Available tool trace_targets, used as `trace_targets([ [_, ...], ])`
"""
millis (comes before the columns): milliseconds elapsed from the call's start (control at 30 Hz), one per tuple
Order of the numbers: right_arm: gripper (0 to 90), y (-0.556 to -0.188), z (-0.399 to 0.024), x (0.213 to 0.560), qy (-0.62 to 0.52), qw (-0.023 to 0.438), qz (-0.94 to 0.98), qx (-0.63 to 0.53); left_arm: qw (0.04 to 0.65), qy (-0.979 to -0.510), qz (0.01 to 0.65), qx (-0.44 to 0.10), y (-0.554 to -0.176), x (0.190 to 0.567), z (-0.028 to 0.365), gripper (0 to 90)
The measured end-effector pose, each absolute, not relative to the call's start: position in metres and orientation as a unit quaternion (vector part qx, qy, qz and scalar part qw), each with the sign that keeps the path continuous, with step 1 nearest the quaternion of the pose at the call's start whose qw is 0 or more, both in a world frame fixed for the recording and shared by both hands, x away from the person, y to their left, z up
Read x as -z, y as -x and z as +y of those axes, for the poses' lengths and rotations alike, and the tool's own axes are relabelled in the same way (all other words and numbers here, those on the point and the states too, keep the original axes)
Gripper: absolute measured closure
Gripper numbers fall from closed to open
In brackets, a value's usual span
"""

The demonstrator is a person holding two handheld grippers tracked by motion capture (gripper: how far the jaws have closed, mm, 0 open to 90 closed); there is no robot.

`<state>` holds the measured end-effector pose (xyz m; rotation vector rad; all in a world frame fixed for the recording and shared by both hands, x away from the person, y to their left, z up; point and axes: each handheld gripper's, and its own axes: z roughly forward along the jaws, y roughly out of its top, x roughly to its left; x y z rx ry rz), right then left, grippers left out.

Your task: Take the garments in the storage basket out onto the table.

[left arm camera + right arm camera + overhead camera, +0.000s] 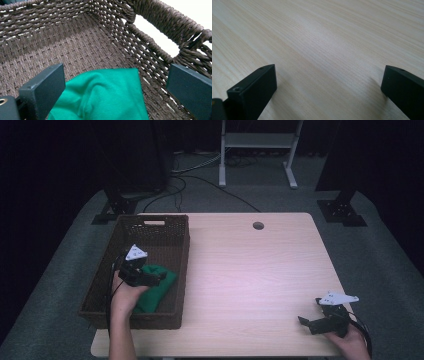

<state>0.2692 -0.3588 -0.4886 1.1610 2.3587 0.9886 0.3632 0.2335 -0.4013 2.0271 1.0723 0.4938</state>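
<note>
High view: basket (182,245) walls green cloth (159,285).

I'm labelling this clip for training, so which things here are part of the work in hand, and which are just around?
In the job:
green cloth, lying in the basket
brown wicker basket
left gripper, jaws open above the cloth

Just around:
right gripper, open over bare tabletop
wooden table
white metal frame on the floor behind
</note>
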Motion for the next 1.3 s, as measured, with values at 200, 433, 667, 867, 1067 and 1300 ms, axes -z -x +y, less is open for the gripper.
trace_targets([
  [200, 0.0, -0.269, -0.359, 0.489, -0.408, 0.166, 0.828, -0.347, 0.381, -0.803, 0.419, -0.189, -0.364, 0.404, 0.232, 1.3],
  [433, 0.0, -0.268, -0.359, 0.489, -0.412, 0.168, 0.826, -0.346, 0.367, -0.809, 0.421, -0.182, -0.365, 0.407, 0.231, 1.3],
  [667, 0.0, -0.268, -0.359, 0.489, -0.412, 0.167, 0.826, -0.346, 0.356, -0.813, 0.426, -0.175, -0.367, 0.409, 0.231, 1.3],
  [867, 0.0, -0.268, -0.359, 0.489, -0.412, 0.167, 0.826, -0.346, 0.349, -0.815, 0.432, -0.165, -0.368, 0.411, 0.231, 1.3],
  [1067, 0.0, -0.268, -0.359, 0.489, -0.412, 0.168, 0.826, -0.346, 0.344, -0.816, 0.435, -0.159, -0.369, 0.413, 0.231, 1.3],
  [1300, 0.0, -0.268, -0.359, 0.489, -0.412, 0.167, 0.826, -0.346, 0.329, -0.823, 0.440, -0.147, -0.370, 0.417, 0.231, 1.3],
])
